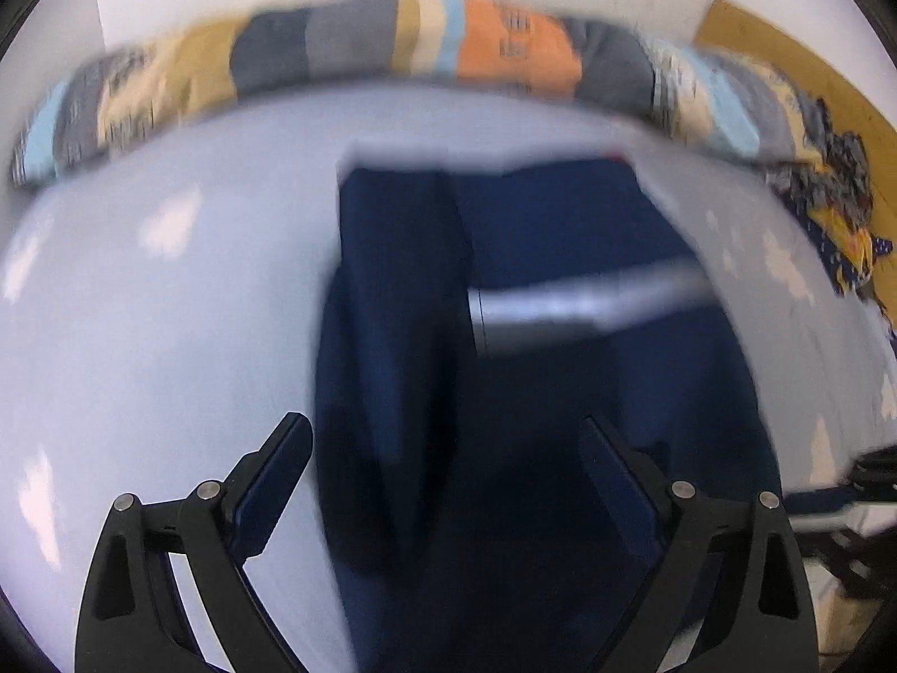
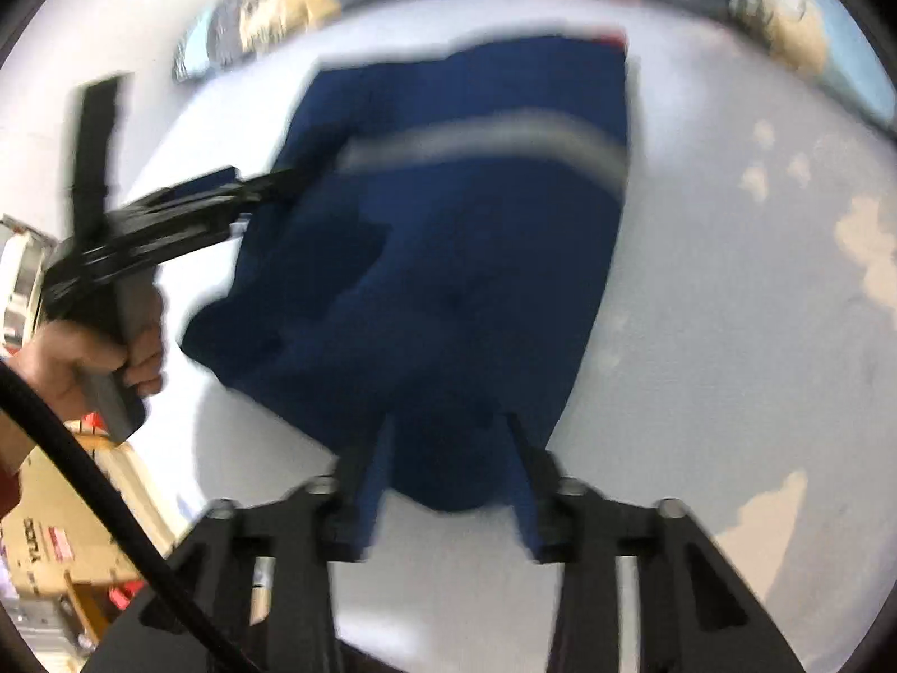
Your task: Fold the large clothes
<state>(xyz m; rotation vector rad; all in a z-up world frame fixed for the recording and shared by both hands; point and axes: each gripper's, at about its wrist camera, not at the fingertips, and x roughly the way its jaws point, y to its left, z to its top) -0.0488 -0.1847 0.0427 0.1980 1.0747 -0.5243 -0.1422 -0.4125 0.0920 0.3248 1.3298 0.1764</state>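
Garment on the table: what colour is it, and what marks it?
Navy blue garment with a silver-grey band, clearest in the right wrist view.

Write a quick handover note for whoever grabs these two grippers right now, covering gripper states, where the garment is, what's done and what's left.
Left gripper: open, over the garment's near left part, gripping nothing.
Right gripper: open, fingers astride the near rounded edge; whether they touch it is blurred.
Dark navy garment with a grey reflective stripe: lying on the pale blue table, left side already folded inward as a long flap.
Left to do: probably fold the near end up toward the stripe, then flatten.
Row of folded clothes sits along the far edge.
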